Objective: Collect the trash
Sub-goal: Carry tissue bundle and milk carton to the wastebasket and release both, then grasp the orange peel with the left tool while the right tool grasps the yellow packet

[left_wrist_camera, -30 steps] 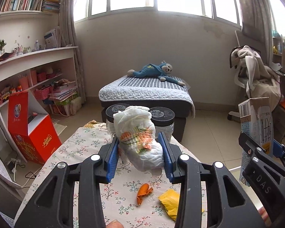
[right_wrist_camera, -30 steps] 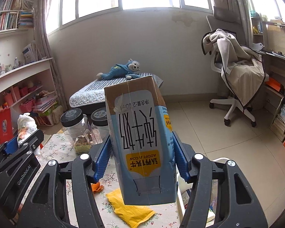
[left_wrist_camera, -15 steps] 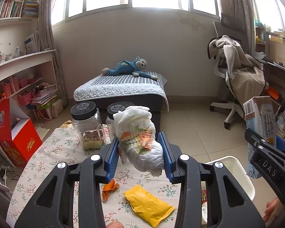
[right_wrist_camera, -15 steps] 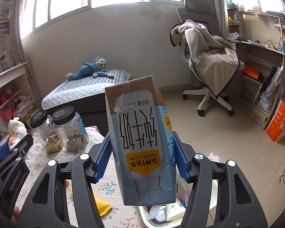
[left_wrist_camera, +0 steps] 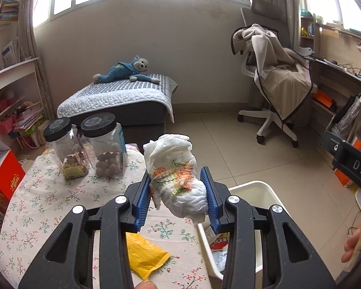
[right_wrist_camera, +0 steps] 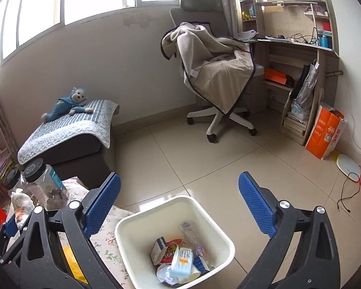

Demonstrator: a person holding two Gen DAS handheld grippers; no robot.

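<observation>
Gripping crumpled white tissue wad with orange-green stains (left_wrist_camera: 178, 183) between left gripper (left_wrist_camera: 178, 196) blue fingers (left_wrist_camera: 142, 198), above floral-cloth tabletop (left_wrist_camera: 48, 200). Hovering right gripper (right_wrist_camera: 179, 204), fingers spread wide and holding nothing, over white plastic trash bin (right_wrist_camera: 142, 216) just below. Lying beneath left fingers: yellow wrapper (left_wrist_camera: 146, 255).

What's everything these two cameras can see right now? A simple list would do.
Crumpled tissue wad: one, white with orange-green stains, clamped in the left gripper.
Trash bin: one, white, on the floor beside the table, holding cartons and wrappers.
Yellow wrapper: one, on the floral tablecloth.
Jars: two, clear with black lids, at the table's far end.
Stuffed monkey: one, blue, on the bed.
Office chair: one, white, draped with a beige blanket.
Paper bag: one, orange, by the desk.
Left gripper: black, blue pads, shut on the wad.
Right gripper: open, empty, above the bin.
</observation>
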